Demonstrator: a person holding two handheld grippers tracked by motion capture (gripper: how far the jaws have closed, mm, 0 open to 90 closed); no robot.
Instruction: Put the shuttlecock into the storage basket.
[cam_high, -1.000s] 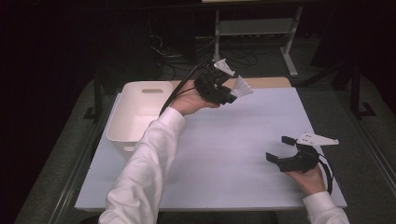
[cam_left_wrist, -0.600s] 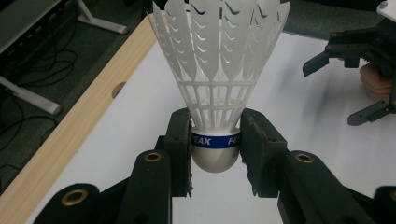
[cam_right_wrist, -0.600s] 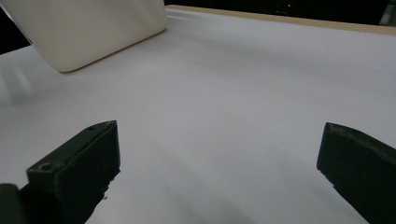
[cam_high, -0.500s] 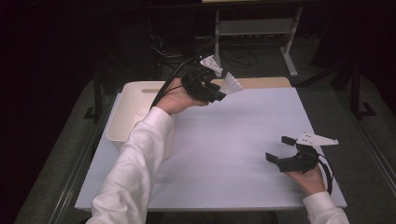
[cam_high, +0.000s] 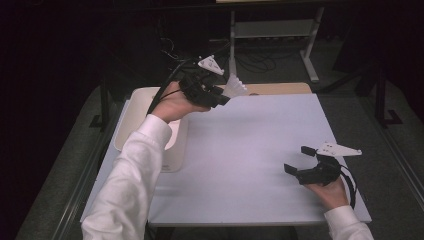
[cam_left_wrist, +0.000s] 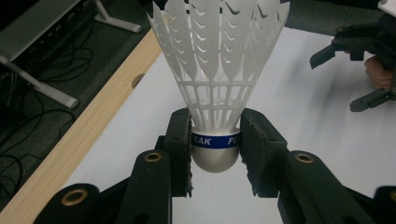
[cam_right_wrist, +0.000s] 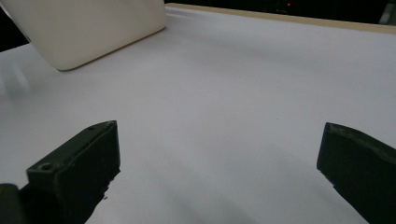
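Note:
A white shuttlecock (cam_left_wrist: 215, 70) with a blue band round its cork stands feathers-up between my left gripper's (cam_left_wrist: 215, 149) jaws, which are shut on the cork. In the high view that left gripper (cam_high: 222, 97) is held above the table's far left part, with the shuttlecock (cam_high: 234, 87) sticking out toward the back. My right gripper (cam_high: 298, 161) rests low over the white table (cam_high: 240, 150) near the front right, jaws wide open with nothing between them (cam_right_wrist: 215, 172).
A cream plastic bin (cam_high: 134, 107) stands at the table's left edge, partly behind the left forearm; its corner (cam_right_wrist: 88, 28) shows in the right gripper view. A wooden strip (cam_high: 280, 88) runs along the table's far edge. A metal stand and cables lie on the floor beyond.
My left gripper has risen and drawn back toward the far left with the shuttlecock in it. The right gripper has stayed where it was, open.

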